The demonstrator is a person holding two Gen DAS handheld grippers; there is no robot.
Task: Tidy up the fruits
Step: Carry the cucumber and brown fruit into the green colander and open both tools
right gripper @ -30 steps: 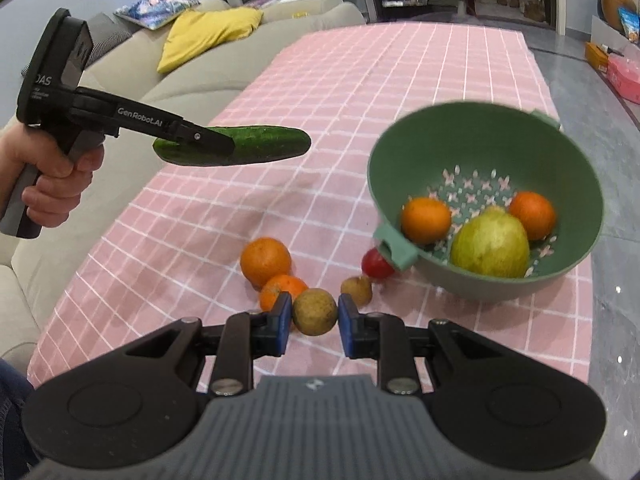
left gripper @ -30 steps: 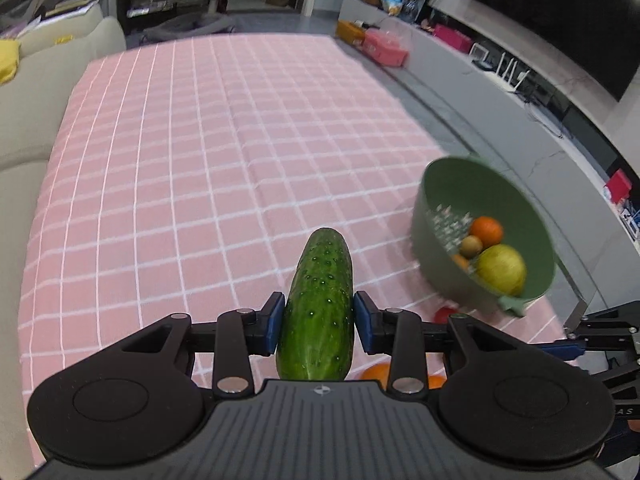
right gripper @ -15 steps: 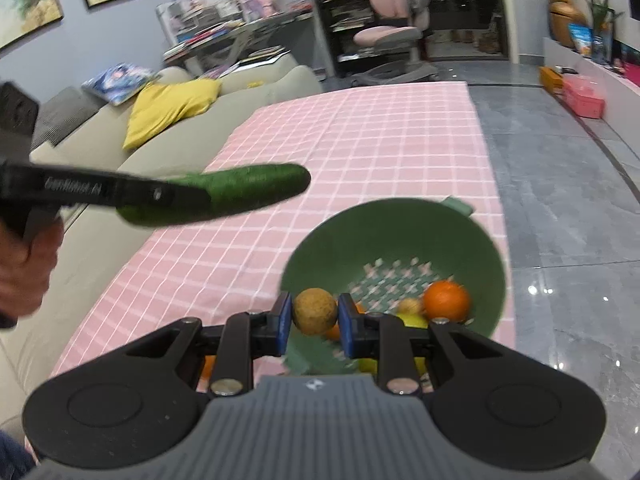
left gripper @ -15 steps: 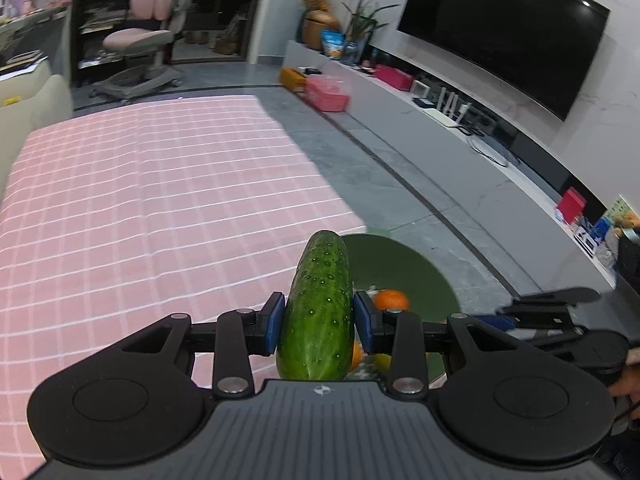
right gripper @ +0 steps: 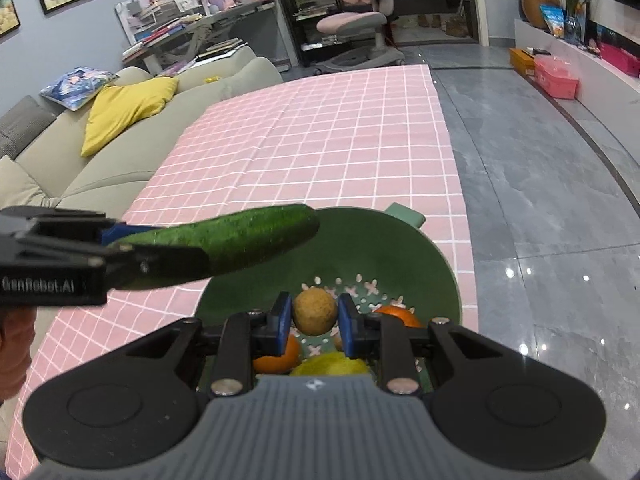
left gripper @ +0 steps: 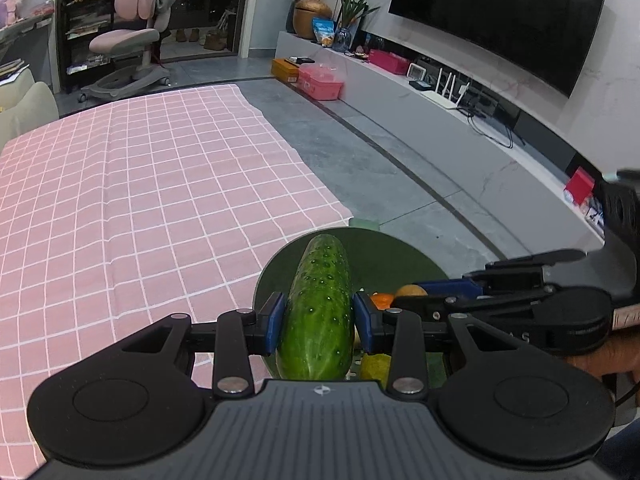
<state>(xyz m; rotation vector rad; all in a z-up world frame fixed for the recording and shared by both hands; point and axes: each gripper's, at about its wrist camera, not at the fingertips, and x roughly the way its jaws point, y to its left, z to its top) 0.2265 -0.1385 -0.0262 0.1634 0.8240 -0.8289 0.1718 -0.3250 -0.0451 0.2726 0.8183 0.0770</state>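
Note:
My left gripper (left gripper: 318, 318) is shut on a green cucumber (left gripper: 318, 308), held above the near-left rim of the green colander bowl (left gripper: 384, 256). My right gripper (right gripper: 314, 314) is shut on a small brown round fruit (right gripper: 314, 312), held over the inside of the bowl (right gripper: 384, 256). In the bowl lie oranges (right gripper: 398, 314) and a yellow-green pear (right gripper: 330, 364). In the right wrist view the cucumber (right gripper: 240, 240) sticks out over the bowl's left rim, held by the left gripper (right gripper: 120, 244). The right gripper (left gripper: 408, 294) shows in the left wrist view.
The bowl sits at the near right corner of a table with a pink checked cloth (right gripper: 320, 152). A beige sofa (right gripper: 100, 168) with a yellow cushion runs along the table's left side. Grey tiled floor (right gripper: 540, 200) lies to the right.
Both grippers rose from the table and moved over the bowl. The brown fruit went from the cloth to above the bowl's inside; the cucumber moved right to the bowl's rim.

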